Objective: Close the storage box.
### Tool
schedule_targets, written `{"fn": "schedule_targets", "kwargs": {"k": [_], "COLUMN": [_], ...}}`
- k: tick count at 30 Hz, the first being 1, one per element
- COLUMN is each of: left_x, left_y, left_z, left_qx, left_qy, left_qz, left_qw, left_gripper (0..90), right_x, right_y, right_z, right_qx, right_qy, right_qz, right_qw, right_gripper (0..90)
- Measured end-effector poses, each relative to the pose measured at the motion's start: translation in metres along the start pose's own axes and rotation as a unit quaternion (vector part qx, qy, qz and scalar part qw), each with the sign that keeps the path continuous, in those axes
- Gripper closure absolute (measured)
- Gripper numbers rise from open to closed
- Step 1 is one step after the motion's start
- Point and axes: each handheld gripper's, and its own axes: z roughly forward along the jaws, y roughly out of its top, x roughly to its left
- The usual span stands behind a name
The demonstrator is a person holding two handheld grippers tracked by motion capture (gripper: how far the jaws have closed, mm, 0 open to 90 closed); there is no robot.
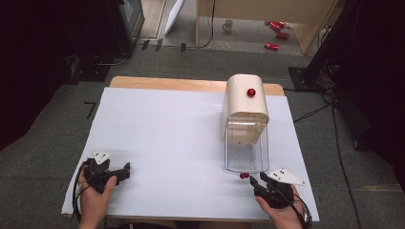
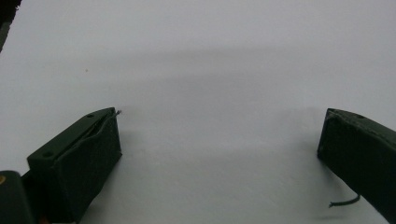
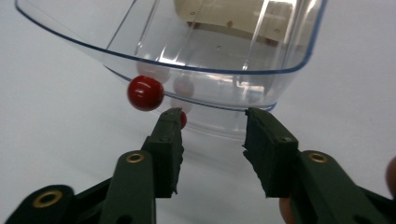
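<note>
A cream box [image 1: 246, 102] with a red knob [image 1: 251, 92] stands at the right of the white-covered table [image 1: 162, 138]. A clear plastic drawer [image 1: 246, 150] is drawn out of it towards me, and two small red balls [image 1: 244, 175] sit at its front edge. My right gripper [image 1: 253, 180] is just in front of them. In the right gripper view its jaws [image 3: 213, 116] are partly apart with nothing between them; one red ball [image 3: 145, 92] is left of the tips and another [image 3: 183, 120] peeps from behind the left fingertip. My left gripper [image 1: 125, 171] rests open [image 2: 220, 121] on the bare sheet at the front left.
The wooden table top [image 1: 167, 83] shows past the sheet's far edge. On the floor beyond lie red cans [image 1: 272, 46], a mug [image 1: 228, 25] and cables [image 1: 310, 113]. Dark equipment stands to both sides.
</note>
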Motion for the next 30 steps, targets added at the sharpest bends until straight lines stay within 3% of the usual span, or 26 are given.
{"fn": "schedule_targets", "kwargs": {"k": [3,14,22,30], "left_x": [0.0,0.0,0.0,0.0], "left_y": [0.0,0.0,0.0,0.0], "left_z": [0.0,0.0,0.0,0.0], "left_qx": [0.001,0.0,0.0,0.0], "left_qy": [0.0,0.0,0.0,0.0], "left_qz": [0.001,0.0,0.0,0.0], "left_qw": [1.0,1.0,1.0,1.0], "left_gripper": [0.0,0.0,0.0,0.0], "right_x": [0.006,0.012,0.018,0.023], "right_y": [0.001,0.001,0.002,0.003], "right_z": [0.0,0.001,0.004,0.007], "right_qx": [0.001,0.008,0.01,0.006], "right_qy": [0.005,0.029,0.044,0.044], "right_qz": [-0.014,-0.023,-0.026,-0.024], "right_qw": [0.9999,0.9993,0.9987,0.9987], "right_gripper": [65.5,72.3,73.4,73.9]}}
